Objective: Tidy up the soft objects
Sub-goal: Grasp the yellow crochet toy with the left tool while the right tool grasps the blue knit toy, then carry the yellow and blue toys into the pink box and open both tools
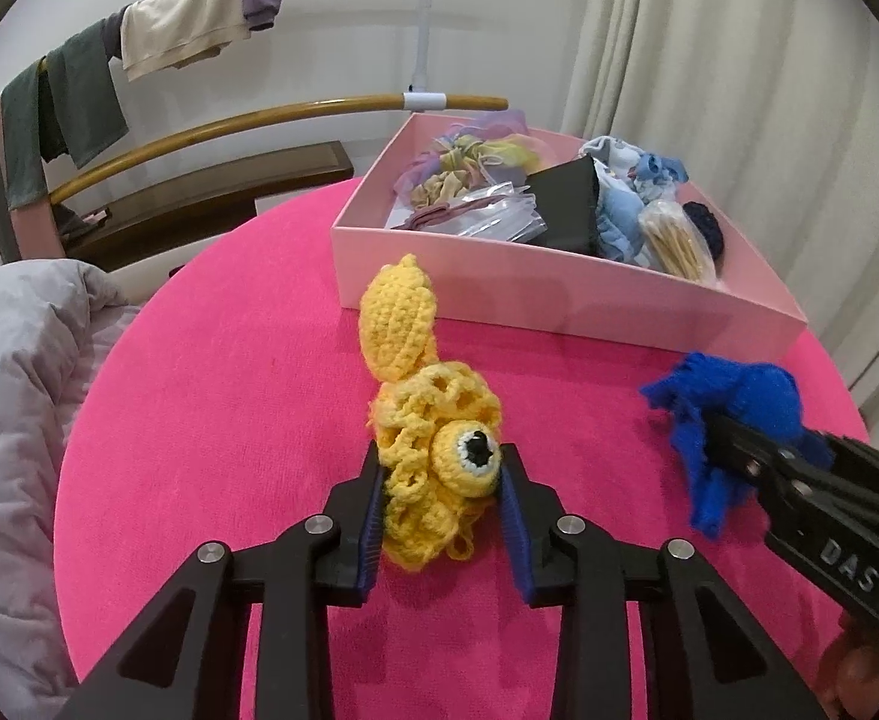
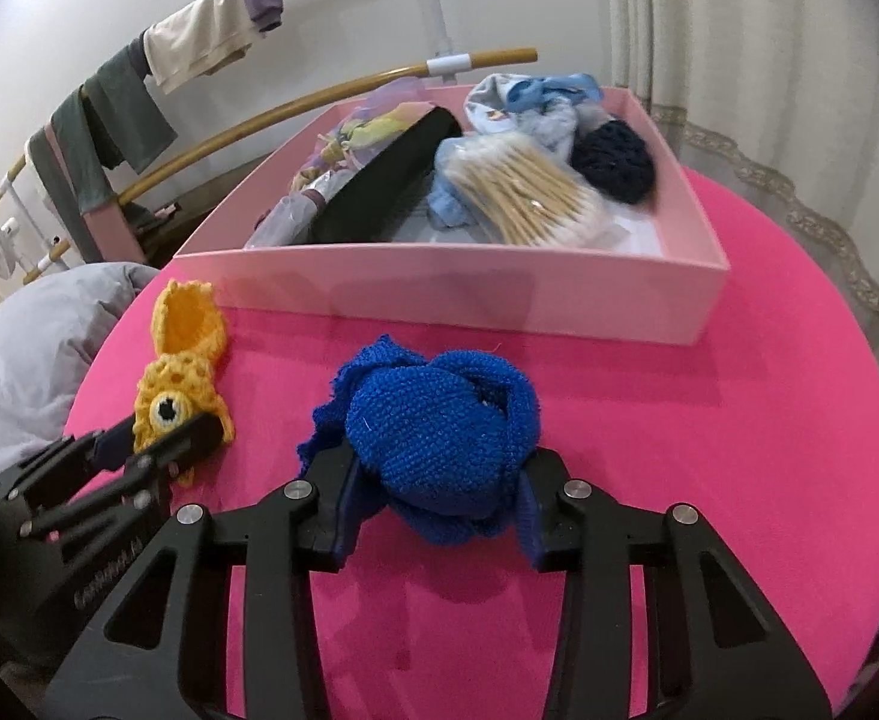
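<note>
A yellow crocheted toy [image 1: 397,312] with one round eye lies on the round pink table top [image 1: 229,420]. My left gripper [image 1: 442,480] is shut on its lower part, with both blue pads against the yarn. A blue knitted piece [image 2: 433,420] sits bunched between the fingers of my right gripper [image 2: 439,480], which is shut on it. Seen from the left wrist, the right gripper [image 1: 721,450] clamps the blue piece [image 1: 763,396] at the right. Behind both stands a pink box [image 2: 439,282].
The pink box [image 1: 499,282] holds a bag of cotton swabs [image 2: 529,198], a dark blue knit [image 2: 616,168], a black case [image 2: 379,192] and scrunchies. A rail with hung clothes [image 1: 79,96] and a grey duvet [image 1: 7,372] are at the left, a curtain [image 1: 709,60] at the right.
</note>
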